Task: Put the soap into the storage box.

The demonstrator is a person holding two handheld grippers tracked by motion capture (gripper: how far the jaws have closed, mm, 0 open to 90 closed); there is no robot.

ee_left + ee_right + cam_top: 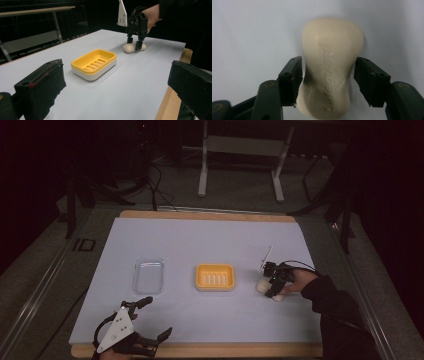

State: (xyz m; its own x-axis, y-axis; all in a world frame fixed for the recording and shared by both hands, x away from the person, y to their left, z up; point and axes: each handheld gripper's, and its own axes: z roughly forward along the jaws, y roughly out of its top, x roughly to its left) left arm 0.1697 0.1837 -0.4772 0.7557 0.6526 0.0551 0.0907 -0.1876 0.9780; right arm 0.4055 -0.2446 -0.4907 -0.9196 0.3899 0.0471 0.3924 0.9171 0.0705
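Soap (pixel 329 67), a cream bar with raised lettering pressed into its top, is seen lying flat on the pale sheet (pixel 200 240) that covers the table, to the right of the yellow soap dish (pixel 215 277) and well apart from it. The bar is straddled by the right gripper (pixel 274 288), which is pointed down at it from above. In the right gripper view the left pad is shown touching the bar's side, while the right pad is placed just beside the other side; whether it presses there cannot be told. The bar is not lifted off the sheet.

On the other side of the soap dish, a clear plastic lid (pixel 148 275) is laid flat on the sheet. The left gripper (pixel 154 319) is held nearer the front edge of the table than the soap dish and to its left, above the sheet. Its jaws are spread wide, and nothing is held between them. The soap dish itself is left with its slotted yellow insert bare.
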